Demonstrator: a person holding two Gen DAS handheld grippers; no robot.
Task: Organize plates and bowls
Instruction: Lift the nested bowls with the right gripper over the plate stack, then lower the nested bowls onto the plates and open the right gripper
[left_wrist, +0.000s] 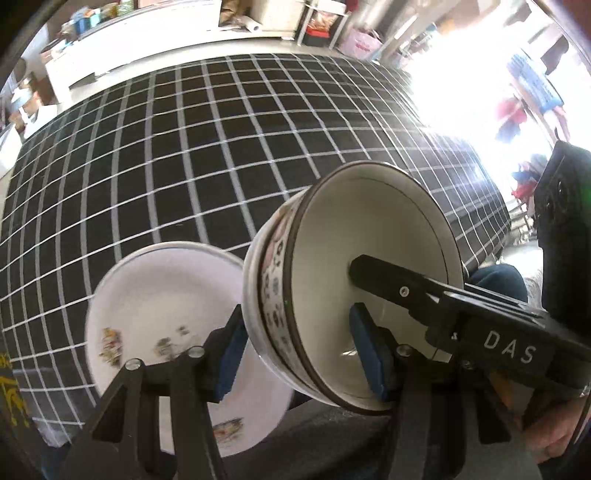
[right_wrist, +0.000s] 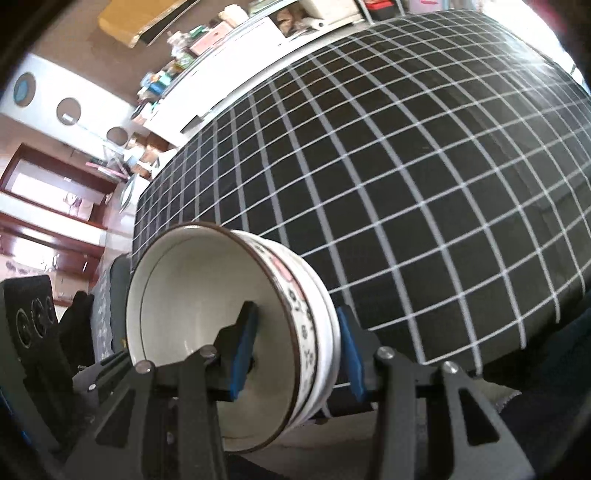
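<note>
Left wrist view: your left claw (left_wrist: 301, 354) clamps the wall of the stacked bowls (left_wrist: 354, 280), one blue pad (left_wrist: 231, 360) outside, the other inside. The stack is tipped on its side, mouth toward three o'clock, above the checked worktop (left_wrist: 184, 147). At seven o'clock a white plate (left_wrist: 166, 295) with small prints lies behind the left pad. Your right claw (left_wrist: 373, 271) reaches in from four o'clock, one finger inside the bowl. In the right wrist view, your right claw (right_wrist: 295, 356) straddles the same stack's (right_wrist: 207, 295) wall, pads pressing on both sides.
</note>
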